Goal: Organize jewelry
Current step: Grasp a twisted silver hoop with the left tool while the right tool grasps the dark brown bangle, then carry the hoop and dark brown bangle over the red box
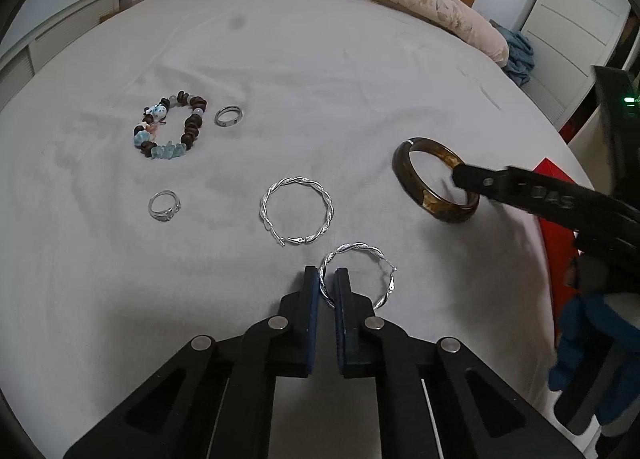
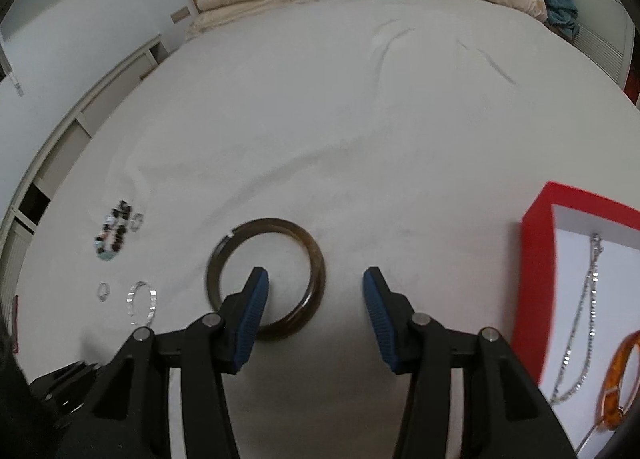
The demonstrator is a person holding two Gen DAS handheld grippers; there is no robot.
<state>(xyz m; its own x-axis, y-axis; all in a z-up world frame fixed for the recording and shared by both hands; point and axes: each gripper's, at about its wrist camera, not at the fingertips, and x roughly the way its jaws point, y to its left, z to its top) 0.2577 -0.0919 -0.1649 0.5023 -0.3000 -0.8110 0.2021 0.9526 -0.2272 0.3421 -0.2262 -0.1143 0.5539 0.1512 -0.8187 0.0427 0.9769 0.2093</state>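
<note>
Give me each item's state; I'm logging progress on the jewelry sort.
left gripper: shut on a twisted silver hoop
right gripper: open, one finger inside the brown bangle
second silver hoop: flat on the bed
red box: open, holding a chain and an orange bangle

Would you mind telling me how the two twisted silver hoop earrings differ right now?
The near hoop is pinched between the left gripper fingers and stands tilted; the far hoop lies flat and untouched on the bedsheet. The near hoop's clasp gapes open; the far one's looks nearly closed. Both are twisted silver and similar in size.
</note>
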